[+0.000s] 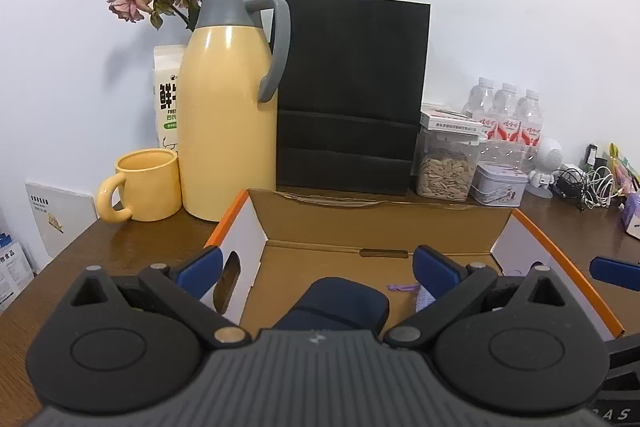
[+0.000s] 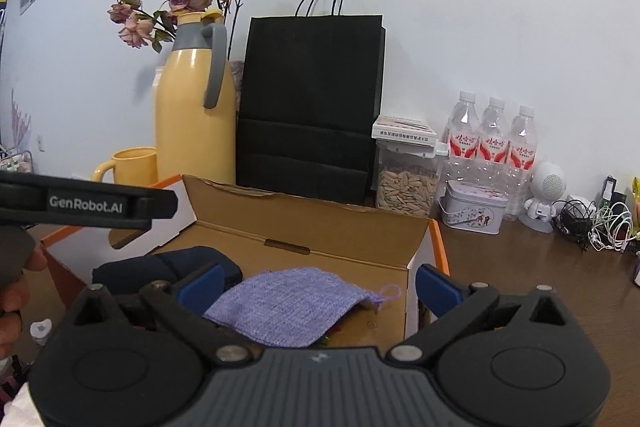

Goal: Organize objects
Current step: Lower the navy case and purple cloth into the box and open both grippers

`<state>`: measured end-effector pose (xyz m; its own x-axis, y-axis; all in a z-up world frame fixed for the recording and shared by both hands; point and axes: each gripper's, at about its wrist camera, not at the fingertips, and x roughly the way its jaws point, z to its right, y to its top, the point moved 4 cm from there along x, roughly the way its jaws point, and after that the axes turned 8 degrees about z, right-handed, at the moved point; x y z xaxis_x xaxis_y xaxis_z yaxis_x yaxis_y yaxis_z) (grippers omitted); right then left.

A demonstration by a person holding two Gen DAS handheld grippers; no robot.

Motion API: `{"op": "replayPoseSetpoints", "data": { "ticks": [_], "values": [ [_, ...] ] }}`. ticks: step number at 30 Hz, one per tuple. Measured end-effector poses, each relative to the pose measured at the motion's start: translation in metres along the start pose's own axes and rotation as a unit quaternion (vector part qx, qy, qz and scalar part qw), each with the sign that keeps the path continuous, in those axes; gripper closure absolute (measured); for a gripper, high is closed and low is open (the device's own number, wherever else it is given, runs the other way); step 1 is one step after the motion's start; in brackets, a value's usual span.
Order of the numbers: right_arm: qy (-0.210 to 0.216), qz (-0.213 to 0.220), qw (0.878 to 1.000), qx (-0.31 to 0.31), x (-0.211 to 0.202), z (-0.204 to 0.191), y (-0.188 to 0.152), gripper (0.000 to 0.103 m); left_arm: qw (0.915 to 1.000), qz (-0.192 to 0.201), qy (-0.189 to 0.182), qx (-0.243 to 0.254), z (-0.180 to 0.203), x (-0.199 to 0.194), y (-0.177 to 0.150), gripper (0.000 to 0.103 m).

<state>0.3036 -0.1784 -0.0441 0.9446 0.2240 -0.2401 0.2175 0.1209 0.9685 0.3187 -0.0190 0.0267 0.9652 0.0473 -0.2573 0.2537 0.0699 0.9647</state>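
Hovering over the cardboard box (image 1: 384, 223), your left gripper (image 1: 320, 267) and right gripper (image 2: 318, 285) both gape wide, empty. Packing looks midway: next, fetch something, perhaps the tin (image 2: 474, 207) at two o'clock.

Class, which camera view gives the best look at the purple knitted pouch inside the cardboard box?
The right wrist view: the purple knitted pouch lies almost fully visible in the cardboard box. The left wrist view shows only its drawstring and a sliver behind a fingertip.

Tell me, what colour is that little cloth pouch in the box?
Lilac purple pouch, clearest in the right wrist view.
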Motion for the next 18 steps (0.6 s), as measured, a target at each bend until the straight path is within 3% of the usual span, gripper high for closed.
{"op": "replayPoseSetpoints", "data": {
  "ticks": [7,18],
  "values": [
    [-0.009,0.002,1.0,0.004,-0.007,0.002,0.001,0.0,0.9999,0.01,-0.008,-0.003,0.0,-0.011,0.001,0.0],
    [-0.009,0.041,0.999,0.005,-0.041,0.003,0.014,0.0,0.9987,0.045,-0.024,-0.003,0.001,-0.054,0.014,0.0]
  ]
}}
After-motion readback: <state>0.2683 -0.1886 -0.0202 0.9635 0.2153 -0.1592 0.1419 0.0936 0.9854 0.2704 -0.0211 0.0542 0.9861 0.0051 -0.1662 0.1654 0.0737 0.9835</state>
